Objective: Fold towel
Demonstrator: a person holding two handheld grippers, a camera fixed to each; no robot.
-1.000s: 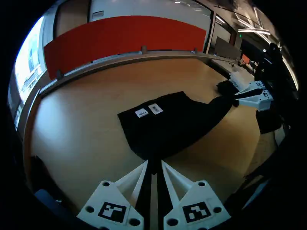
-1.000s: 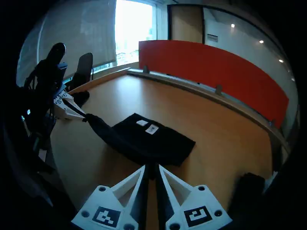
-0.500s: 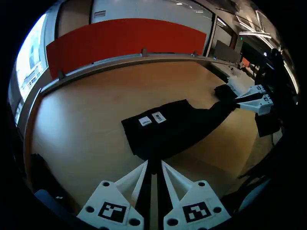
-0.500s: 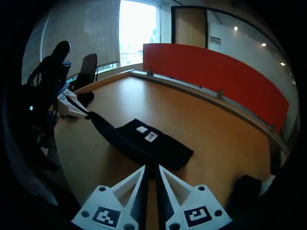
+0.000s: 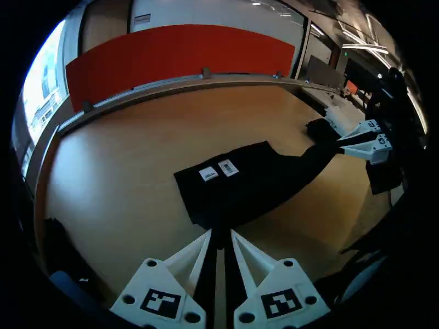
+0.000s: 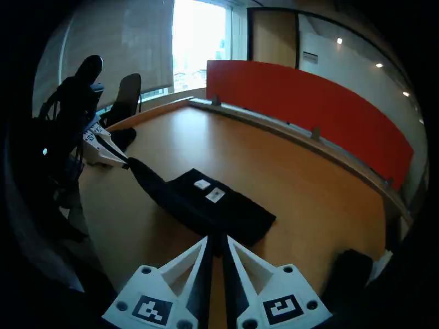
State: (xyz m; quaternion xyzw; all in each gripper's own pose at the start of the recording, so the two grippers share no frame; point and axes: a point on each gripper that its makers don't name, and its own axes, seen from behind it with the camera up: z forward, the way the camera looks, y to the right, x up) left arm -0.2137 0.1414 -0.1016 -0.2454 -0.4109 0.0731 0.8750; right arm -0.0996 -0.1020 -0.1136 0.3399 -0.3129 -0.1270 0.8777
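Photographer: Since a second ago the towel [image 5: 249,181] has slipped a little farther from both cameras; over the last half second hardly anything has changed.

Editor: Where does it lie?

Photographer: On a light wooden tabletop [image 5: 120,164], black, mostly flat, with two small white labels [image 5: 218,169] facing up near its far edge. One long edge is raised off the wood and stretched between the two grippers.

Editor: And the grippers?

Photographer: In the left gripper view the left gripper [image 5: 221,236] is clamped on the nearest corner, both white fingers pinching the dark cloth between their tips. In the right gripper view the right gripper [image 6: 217,240] is likewise clenched on its corner of the towel. Each camera also catches the other gripper well apart at the far end of the lifted edge, held by a person in dark clothing.

Editor: Background?

Photographer: A long red partition [image 5: 181,52] runs along the far side of the tabletop. Dark office chairs [image 6: 127,96] stand by a bright window [image 6: 200,44].
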